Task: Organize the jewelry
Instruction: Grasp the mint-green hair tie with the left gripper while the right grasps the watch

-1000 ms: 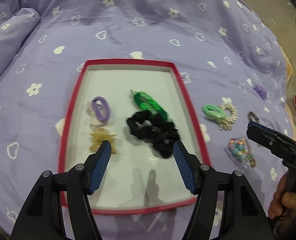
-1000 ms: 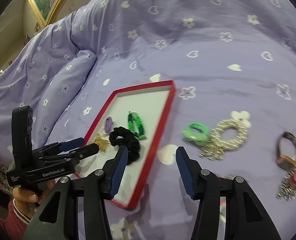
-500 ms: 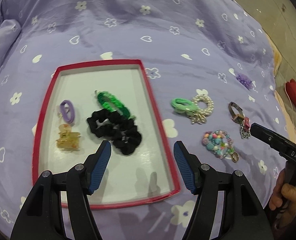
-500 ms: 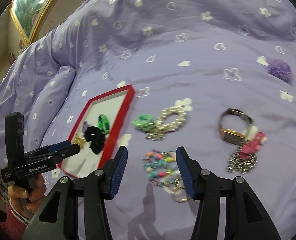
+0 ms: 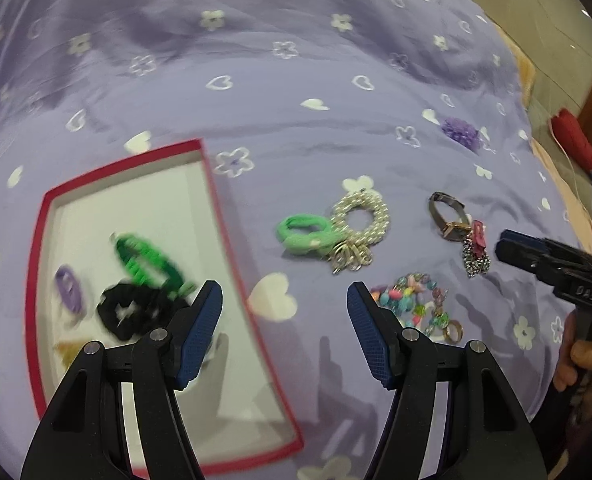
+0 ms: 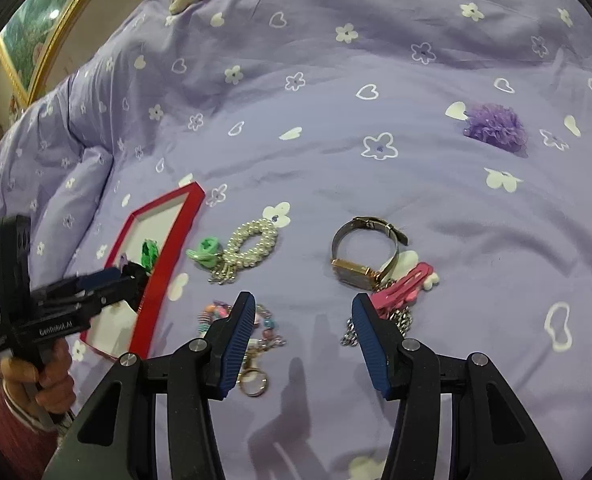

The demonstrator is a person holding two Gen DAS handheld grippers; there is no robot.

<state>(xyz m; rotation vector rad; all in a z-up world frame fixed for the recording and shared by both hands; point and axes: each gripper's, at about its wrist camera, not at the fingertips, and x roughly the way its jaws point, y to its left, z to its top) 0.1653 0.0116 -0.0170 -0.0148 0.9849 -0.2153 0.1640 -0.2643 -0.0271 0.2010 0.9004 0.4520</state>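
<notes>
On left tongs [image 6: 134,276]: "GenRobot.AI"

Soft, even indoor light falls from overhead, bright enough that colours read clearly. Short, faint double shadows of the finger pairs lie on the purple bedspread [image 6: 375,60] just ahead of each gripper. The left wrist view is smeared by motion: the red tray [image 5: 216,184] and the hair ties in it are streaked. The right wrist view is sharp. Both bulge fisheye-fashion, with black vignetted corners. A lamp glints in the gold-framed picture [image 6: 36,36].
</notes>
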